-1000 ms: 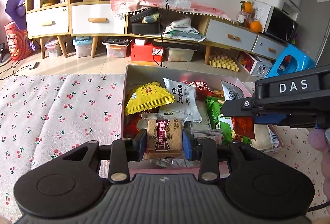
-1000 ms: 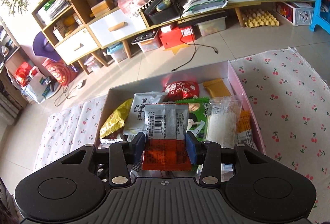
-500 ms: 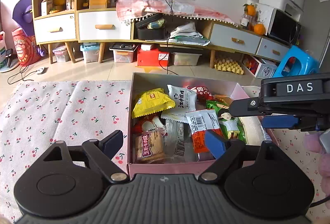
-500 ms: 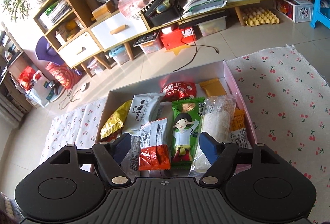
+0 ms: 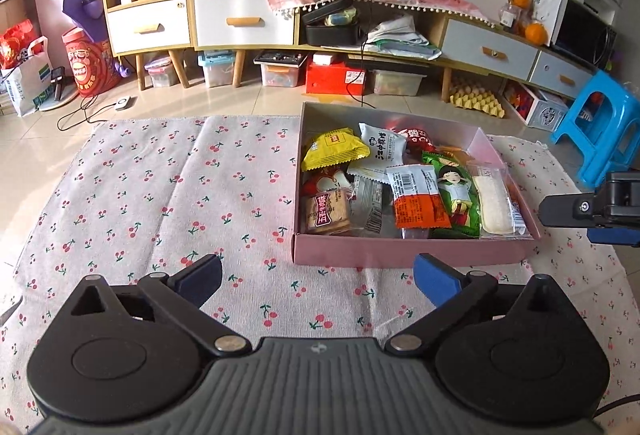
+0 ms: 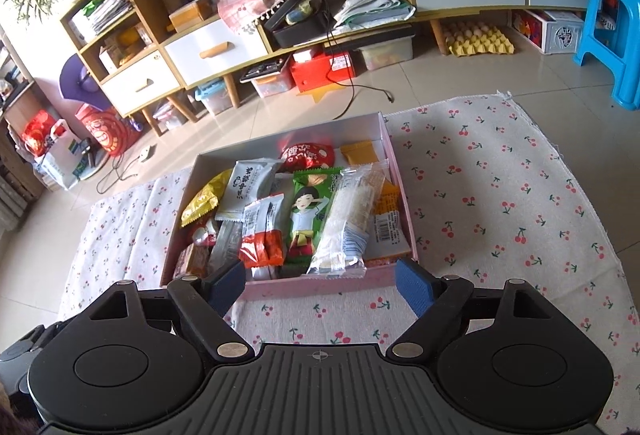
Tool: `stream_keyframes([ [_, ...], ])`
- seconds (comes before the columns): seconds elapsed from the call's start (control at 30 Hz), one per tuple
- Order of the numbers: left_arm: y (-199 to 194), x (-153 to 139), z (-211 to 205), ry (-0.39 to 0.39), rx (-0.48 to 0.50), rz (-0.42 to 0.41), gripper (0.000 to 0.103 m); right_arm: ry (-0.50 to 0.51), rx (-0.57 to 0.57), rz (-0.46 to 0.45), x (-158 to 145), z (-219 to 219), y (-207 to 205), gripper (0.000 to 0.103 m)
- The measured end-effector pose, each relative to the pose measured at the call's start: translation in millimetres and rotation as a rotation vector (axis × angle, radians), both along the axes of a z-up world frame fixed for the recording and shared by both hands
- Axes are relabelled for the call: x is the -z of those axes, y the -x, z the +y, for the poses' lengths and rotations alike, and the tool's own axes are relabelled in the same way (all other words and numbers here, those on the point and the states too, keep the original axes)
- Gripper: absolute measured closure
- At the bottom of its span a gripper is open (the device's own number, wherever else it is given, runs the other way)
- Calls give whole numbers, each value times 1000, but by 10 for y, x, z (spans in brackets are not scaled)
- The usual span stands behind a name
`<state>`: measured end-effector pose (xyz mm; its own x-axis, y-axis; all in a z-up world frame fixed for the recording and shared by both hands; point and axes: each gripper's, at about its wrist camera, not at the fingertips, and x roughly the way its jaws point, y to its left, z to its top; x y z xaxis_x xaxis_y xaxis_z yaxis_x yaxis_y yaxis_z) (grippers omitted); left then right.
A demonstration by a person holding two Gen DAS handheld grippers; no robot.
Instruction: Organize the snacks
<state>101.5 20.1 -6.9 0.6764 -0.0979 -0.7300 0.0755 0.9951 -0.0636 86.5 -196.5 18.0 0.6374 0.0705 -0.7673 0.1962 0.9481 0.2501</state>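
Note:
A pink box full of snack packets sits on a cherry-print cloth. Inside lie a brown biscuit pack, an orange-and-white packet, a green packet with a girl, a yellow packet and a white rice cracker. My left gripper hangs above the cloth in front of the box, jaws opening wide, nothing between them. My right gripper hovers at the box's near wall, jaws opening, empty; its side shows at the left wrist view's right edge.
Low cabinets with drawers line the far wall, with storage bins and a red box underneath. A blue plastic stool stands beside the cloth at the right. A cable trails on the tiled floor behind the box.
Both grippers let go of their packets: the brown biscuit pack and the orange-and-white packet now lie in the box. Both jaws spread wide and both grippers pulled back and up from the box.

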Motion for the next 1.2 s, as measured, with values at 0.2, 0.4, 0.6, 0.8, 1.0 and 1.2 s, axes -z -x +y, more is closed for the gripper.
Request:
stream_keyframes([
  [0.2, 161, -12, 26, 0, 8, 37, 1, 14, -34, 38, -51, 108, 246, 19],
  [0.4, 304, 29, 64, -3, -1, 66, 1, 36, -68, 42, 7, 268, 467, 18],
  [0.6, 387, 118, 121, -24, -2, 114, 1, 81, -70, 80, 207, 361, 591, 18],
  [0.8, 470, 102, 151, -49, -19, 108, 1, 123, -88, 102, 321, 421, 653, 18],
  [1.0, 481, 88, 101, -64, -26, 101, 1, 152, -90, 97, 327, 438, 672, 18],
  [1.2, 513, 102, 23, -94, -29, 103, 1, 169, -85, 95, 338, 433, 674, 18],
])
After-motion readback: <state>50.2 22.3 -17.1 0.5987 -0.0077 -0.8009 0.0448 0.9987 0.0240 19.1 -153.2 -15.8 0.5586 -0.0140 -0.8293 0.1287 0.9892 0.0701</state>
